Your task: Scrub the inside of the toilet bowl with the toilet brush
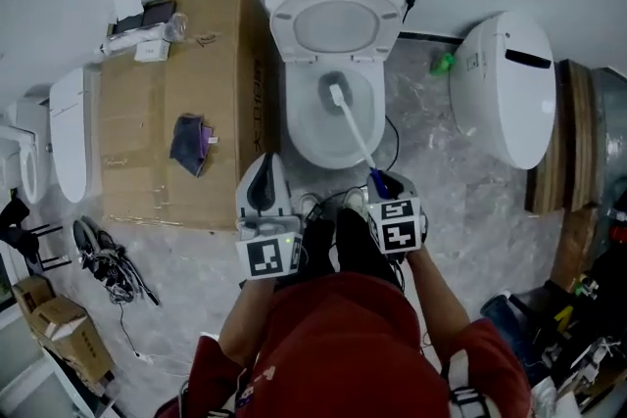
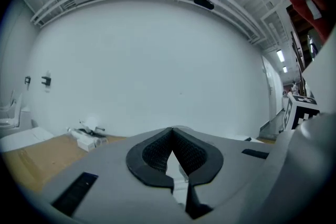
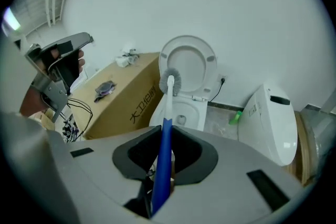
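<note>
Right now I'm at the scrubbing stage, or just about to get into it. My right gripper [image 3: 164, 136] has its jaws clamped on the blue grip of the toilet brush [image 1: 355, 134], and the white shaft runs forward from there, out over the toilet bowl [image 1: 306, 134]. From the head view the bristle head [image 1: 336, 95] sits over the back part of the bowl opening, below the raised lid [image 1: 335, 24]. I honestly can't tell whether the bristles are actually on the porcelain or hanging just off it.

My left gripper [image 2: 172, 134] isn't doing anything. Its jaws are together with nothing in them, and it's held off to the left of the bowl, near the cardboard box [image 1: 176, 103], pointing at the wall.

My guess for the next move is to tip the handle so the bristles press against the inner wall, then work round the inside in circles and down toward the drain. The handle is long and I'm only holding the very end, so the head may wobble if I push hard. I'd use steady pressure and keep the grip tight so it doesn't twist in the jaws.
</note>
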Demonstrator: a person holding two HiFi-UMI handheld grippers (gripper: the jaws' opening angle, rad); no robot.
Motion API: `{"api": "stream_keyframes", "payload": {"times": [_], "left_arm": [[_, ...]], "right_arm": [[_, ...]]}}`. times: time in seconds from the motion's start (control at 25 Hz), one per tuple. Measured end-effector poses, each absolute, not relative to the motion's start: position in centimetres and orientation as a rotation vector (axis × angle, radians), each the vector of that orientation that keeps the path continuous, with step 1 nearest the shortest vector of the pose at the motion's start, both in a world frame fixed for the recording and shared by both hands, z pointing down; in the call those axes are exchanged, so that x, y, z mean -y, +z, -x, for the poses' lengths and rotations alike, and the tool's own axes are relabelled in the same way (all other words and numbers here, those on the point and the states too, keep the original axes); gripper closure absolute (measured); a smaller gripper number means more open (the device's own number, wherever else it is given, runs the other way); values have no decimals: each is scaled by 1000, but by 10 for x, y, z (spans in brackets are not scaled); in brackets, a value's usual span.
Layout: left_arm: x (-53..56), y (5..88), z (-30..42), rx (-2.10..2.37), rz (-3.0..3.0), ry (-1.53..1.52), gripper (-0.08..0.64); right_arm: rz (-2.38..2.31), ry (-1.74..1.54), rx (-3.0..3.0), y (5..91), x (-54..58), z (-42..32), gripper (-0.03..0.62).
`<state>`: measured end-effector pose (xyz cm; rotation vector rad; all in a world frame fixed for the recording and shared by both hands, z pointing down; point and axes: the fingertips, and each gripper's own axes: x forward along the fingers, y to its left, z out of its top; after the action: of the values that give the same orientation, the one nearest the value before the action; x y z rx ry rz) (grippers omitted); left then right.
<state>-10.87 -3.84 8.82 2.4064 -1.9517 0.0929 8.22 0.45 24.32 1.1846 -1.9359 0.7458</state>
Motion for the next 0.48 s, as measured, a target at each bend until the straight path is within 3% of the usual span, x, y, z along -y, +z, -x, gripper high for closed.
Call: {"api": "stream_keyframes", "payload": {"times": [0.48], "left_arm": [[34, -54, 126, 2072, -2568, -127, 548]], "right_arm": [[-1464, 462, 2226, 61, 43, -78, 530]]}}
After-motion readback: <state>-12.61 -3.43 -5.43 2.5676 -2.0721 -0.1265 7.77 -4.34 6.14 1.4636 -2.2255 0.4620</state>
